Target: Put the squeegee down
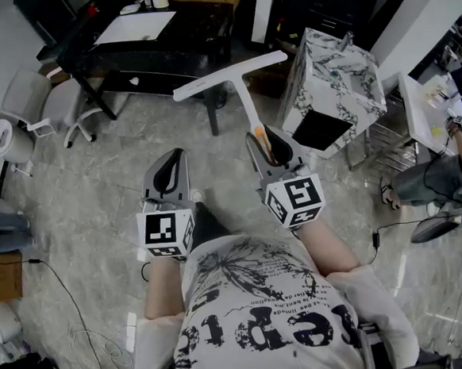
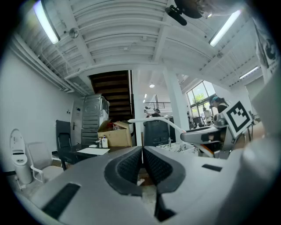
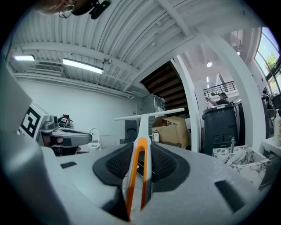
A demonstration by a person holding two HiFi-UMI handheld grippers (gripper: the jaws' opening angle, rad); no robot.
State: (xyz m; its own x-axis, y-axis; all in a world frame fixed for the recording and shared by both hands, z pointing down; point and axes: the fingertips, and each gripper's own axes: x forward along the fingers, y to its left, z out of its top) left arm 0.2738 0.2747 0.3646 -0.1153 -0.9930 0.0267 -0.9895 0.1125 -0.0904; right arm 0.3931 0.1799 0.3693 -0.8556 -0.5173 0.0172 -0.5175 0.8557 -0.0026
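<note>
Looking down in the head view, I see my right claw (image 1: pixel 272 149) at centre, clamped on the handle of the squeegee (image 1: pixel 230 76); its white blade hangs at upper centre, above the floor (image 1: pixel 97 198). In the left gripper view, my left claw (image 2: pixel 142 151) has its jaws pressed together, empty. In the right gripper view, the jaws press the orange handle at centre.

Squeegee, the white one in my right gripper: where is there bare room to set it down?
Bare grey floor lies open between the white chairs and the left gripper. The black desk looks bare beside its white sheet. Crowded: loose cables lower left, marble-patterned box right.
</note>
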